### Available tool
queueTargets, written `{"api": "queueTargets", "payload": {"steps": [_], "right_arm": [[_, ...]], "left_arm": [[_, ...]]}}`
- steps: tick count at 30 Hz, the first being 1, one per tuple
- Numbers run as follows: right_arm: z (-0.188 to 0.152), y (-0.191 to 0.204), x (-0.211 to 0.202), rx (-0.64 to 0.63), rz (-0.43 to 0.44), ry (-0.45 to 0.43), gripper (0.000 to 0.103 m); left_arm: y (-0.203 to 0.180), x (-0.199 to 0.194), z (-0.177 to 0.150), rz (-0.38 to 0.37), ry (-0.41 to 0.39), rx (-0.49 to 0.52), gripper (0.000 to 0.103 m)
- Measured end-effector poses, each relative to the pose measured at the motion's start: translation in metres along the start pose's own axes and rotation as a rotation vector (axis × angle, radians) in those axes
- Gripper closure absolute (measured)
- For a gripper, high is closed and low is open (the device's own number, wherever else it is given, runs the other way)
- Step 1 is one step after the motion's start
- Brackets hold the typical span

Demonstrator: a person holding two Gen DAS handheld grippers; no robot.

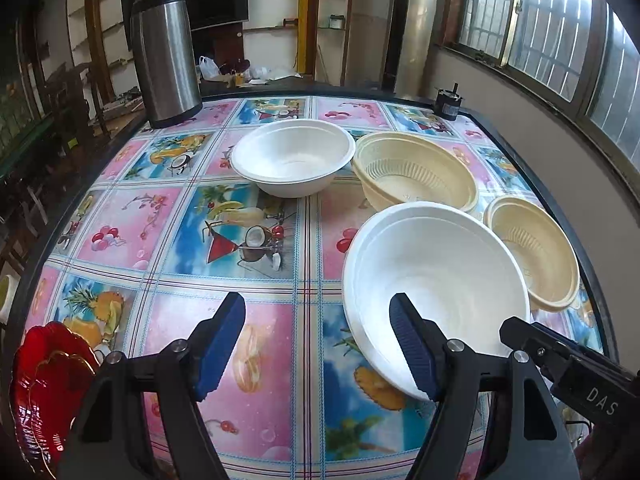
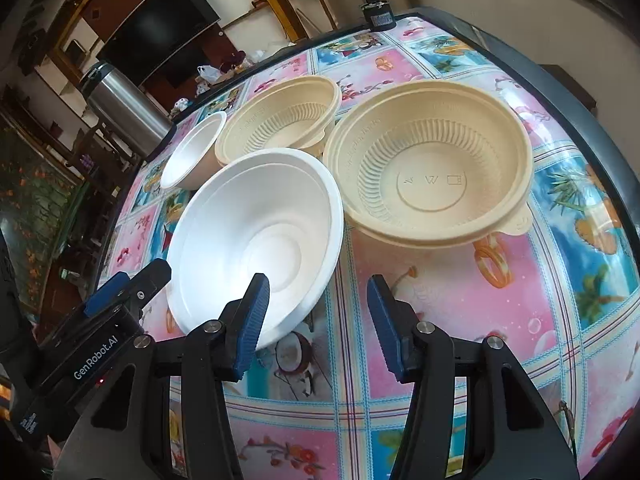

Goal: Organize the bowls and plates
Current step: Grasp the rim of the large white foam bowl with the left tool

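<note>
A near white bowl point(image 1: 436, 280) point(image 2: 260, 236) sits tilted on the table. My left gripper point(image 1: 318, 344) is open; its right finger is inside the bowl's near rim. My right gripper point(image 2: 318, 320) is open; its left finger is over the bowl's rim on the other side. A second white bowl point(image 1: 292, 156) point(image 2: 192, 152) stands further back. Two cream ribbed bowls stand to the right: a far one point(image 1: 416, 172) point(image 2: 280, 116) and a near one point(image 1: 532, 248) point(image 2: 428, 168). Red plates point(image 1: 48, 384) lie stacked at the table's near left edge.
A steel thermos jug point(image 1: 166, 52) point(image 2: 124, 108) stands at the far left corner. A small black object point(image 1: 450, 100) point(image 2: 380, 16) sits at the far right corner. The table point(image 1: 248, 320) has a colourful fruit-pattern cloth and a dark raised edge.
</note>
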State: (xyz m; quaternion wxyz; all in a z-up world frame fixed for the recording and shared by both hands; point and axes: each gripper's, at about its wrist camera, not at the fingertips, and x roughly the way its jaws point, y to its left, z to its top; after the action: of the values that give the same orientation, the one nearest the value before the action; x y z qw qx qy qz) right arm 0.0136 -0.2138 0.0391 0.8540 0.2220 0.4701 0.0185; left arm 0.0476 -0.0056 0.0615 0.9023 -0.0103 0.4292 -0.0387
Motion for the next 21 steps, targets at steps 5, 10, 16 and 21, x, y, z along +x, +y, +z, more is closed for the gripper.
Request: {"api": "queueTargets", "payload": {"steps": [5, 10, 16, 21], "right_arm": [[0.007, -0.001, 0.01, 0.02, -0.002, 0.017, 0.052], [0.01, -0.004, 0.017, 0.026, -0.003, 0.021, 0.052], [0.013, -0.003, 0.024, 0.011, -0.004, 0.02, 0.052], [0.013, 0.004, 0.023, -0.04, -0.007, -0.008, 0.069]], "left_arm": [[-0.009, 0.012, 0.005, 0.001, 0.016, 0.024, 0.028], [-0.011, 0.027, 0.007, 0.004, 0.046, 0.022, 0.028], [-0.014, 0.039, 0.009, 0.013, 0.071, 0.029, 0.028], [-0.017, 0.047, 0.006, 0.02, 0.099, 0.041, 0.028]]}}
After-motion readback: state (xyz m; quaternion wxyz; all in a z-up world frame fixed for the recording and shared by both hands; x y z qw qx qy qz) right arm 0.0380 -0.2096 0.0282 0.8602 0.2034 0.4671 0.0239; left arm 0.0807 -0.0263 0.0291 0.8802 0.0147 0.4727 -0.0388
